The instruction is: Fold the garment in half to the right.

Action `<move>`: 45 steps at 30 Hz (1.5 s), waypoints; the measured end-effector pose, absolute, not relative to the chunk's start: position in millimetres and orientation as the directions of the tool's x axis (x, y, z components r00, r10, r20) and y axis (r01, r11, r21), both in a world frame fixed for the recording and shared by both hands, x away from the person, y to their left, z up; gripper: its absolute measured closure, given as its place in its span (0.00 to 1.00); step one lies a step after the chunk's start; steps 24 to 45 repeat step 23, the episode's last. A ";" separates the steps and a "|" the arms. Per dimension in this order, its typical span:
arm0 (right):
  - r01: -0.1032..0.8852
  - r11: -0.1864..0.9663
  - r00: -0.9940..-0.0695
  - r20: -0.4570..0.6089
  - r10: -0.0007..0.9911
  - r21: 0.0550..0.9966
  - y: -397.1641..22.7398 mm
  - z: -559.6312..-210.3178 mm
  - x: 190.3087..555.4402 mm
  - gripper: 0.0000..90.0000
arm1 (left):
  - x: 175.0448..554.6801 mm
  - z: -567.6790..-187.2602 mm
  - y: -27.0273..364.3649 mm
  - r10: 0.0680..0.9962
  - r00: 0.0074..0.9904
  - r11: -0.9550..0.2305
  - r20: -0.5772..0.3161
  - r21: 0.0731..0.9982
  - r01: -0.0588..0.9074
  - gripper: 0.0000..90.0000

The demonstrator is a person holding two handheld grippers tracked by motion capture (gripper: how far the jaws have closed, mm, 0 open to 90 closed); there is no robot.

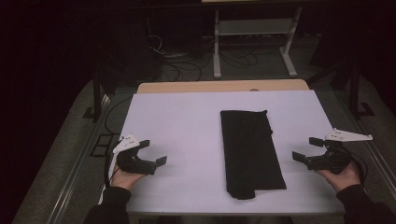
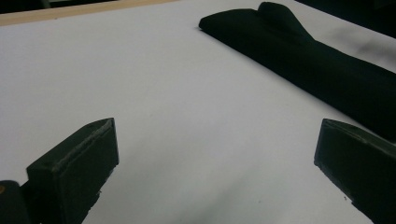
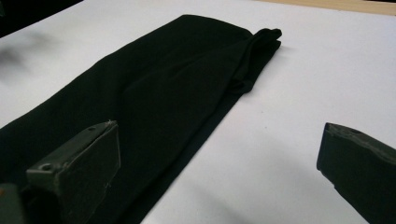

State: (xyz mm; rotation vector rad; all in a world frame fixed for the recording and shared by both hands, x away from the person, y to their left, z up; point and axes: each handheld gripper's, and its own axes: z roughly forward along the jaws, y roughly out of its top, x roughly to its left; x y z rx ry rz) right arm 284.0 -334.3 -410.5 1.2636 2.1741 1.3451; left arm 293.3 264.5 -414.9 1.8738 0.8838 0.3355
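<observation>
Both grippers' jaws wide, empty, black folded cloth between, folds indistinct

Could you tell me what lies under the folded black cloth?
The black cloth lies flat on the white table. Whatever its folds may cover cannot be seen.

Your left gripper sits low at the near left, jaws spread wide and pointing right, gripped from below by your left hand. Your right gripper mirrors it at the near right, jaws spread wide and aimed left, with your right hand underneath. Dark sleeves cover both forearms.
</observation>
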 end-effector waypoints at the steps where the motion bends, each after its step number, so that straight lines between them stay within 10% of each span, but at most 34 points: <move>1: 0.526 0.180 -0.574 0.191 0.797 0.831 -334.3 -410.6 284.0 0.00 | 292.5 -415.2 267.3 0.708 0.690 -0.237 -0.148 0.871 0.430 0.00; 45: 0.523 0.179 -0.579 0.193 0.792 0.834 -334.5 -412.1 285.0 0.00 | 282.3 -425.7 309.2 0.793 0.585 -0.149 -0.172 0.876 0.459 0.00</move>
